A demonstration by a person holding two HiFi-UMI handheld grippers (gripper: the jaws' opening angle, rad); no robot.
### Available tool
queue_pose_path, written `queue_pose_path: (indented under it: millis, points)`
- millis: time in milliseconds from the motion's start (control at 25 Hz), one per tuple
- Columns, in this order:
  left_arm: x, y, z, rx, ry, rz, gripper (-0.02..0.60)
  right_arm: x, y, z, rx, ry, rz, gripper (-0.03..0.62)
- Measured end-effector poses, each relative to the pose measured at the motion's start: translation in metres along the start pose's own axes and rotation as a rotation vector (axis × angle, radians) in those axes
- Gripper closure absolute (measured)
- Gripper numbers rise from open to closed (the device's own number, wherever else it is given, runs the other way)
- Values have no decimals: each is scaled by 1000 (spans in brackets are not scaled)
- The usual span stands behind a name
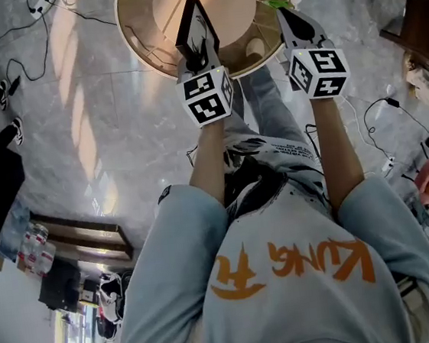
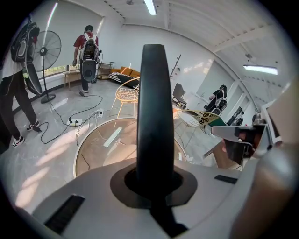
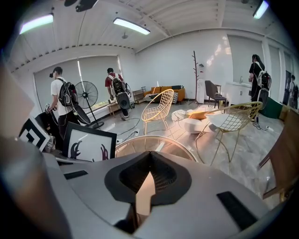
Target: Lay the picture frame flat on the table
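Left gripper (image 1: 198, 53) is clamped on the black-edged picture frame with white art (image 1: 196, 19), upright over the round glass-topped table (image 1: 151, 20). Right gripper (image 1: 293, 21) is closed on nothing. Looks mid-placement; next I'd tip the frame over and lower it flat.

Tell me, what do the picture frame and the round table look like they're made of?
Picture frame: matte black with a smooth, rounded edge. It could be painted wood or plastic; the look leaves it open. Round table: a glossy, see-through top with bright reflections, probably glass, set inside a pale rim that looks like light wood.
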State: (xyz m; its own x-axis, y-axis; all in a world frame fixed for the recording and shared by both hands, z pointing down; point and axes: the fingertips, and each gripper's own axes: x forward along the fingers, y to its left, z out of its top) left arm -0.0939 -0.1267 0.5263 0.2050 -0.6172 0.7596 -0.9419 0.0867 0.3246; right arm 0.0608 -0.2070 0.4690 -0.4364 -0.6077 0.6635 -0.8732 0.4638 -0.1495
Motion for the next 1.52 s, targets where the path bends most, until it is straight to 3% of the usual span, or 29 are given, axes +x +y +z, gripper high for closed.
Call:
queue_pose_path:
  millis: [400,760,840,1120,1520]
  points:
    - [51,11,-39,25,66,-42,555,43,-20,-53,10,37,-20,597]
    - [89,8,-56,-4,44,-111,557,86,-22,-94,-5,55,-4,597]
    - [98,2,-61,-21,50,-156,557,91,-23,-103,1,56,-2,597]
    - [131,-24,-69,-200,71,-430,557,104,-33,-136,30,75,5,597]
    - [174,-44,-105,-264,239,-559,555,112,-40,-165,64,93,17,597]
